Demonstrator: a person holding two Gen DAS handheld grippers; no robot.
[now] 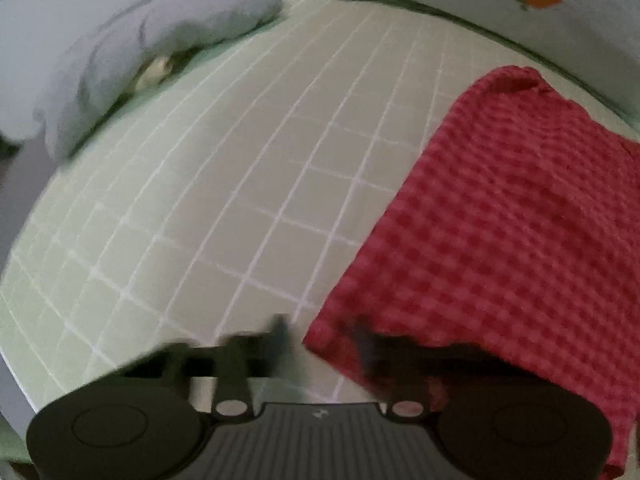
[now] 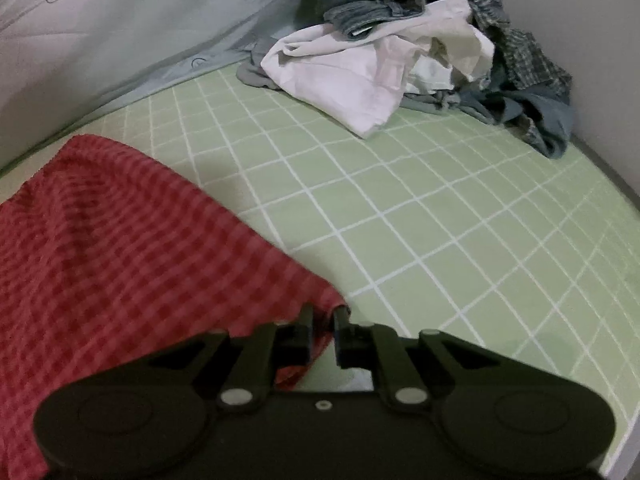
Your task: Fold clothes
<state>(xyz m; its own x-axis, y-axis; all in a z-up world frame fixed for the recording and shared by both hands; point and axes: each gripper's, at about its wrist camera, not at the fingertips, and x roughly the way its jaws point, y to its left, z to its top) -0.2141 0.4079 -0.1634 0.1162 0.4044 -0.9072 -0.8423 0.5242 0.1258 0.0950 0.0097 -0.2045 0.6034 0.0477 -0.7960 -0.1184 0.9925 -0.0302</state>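
Note:
A red checked garment (image 1: pixel 512 232) lies on the green grid-patterned bed sheet (image 1: pixel 240 200), at the right of the left wrist view. My left gripper (image 1: pixel 322 332) is open, its fingers wide apart at the garment's near left corner, the right finger over the cloth; the frame is blurred. In the right wrist view the red checked garment (image 2: pixel 120 248) fills the left side. My right gripper (image 2: pixel 323 316) is shut on the garment's near right corner, with cloth pinched between the fingers.
A pile of unfolded clothes (image 2: pixel 420 52), white, denim and plaid, lies at the far right of the bed sheet (image 2: pixel 440 220). A grey pillow (image 1: pixel 160 52) lies at the far left. A pale quilt (image 1: pixel 520 8) with a carrot print runs along the back.

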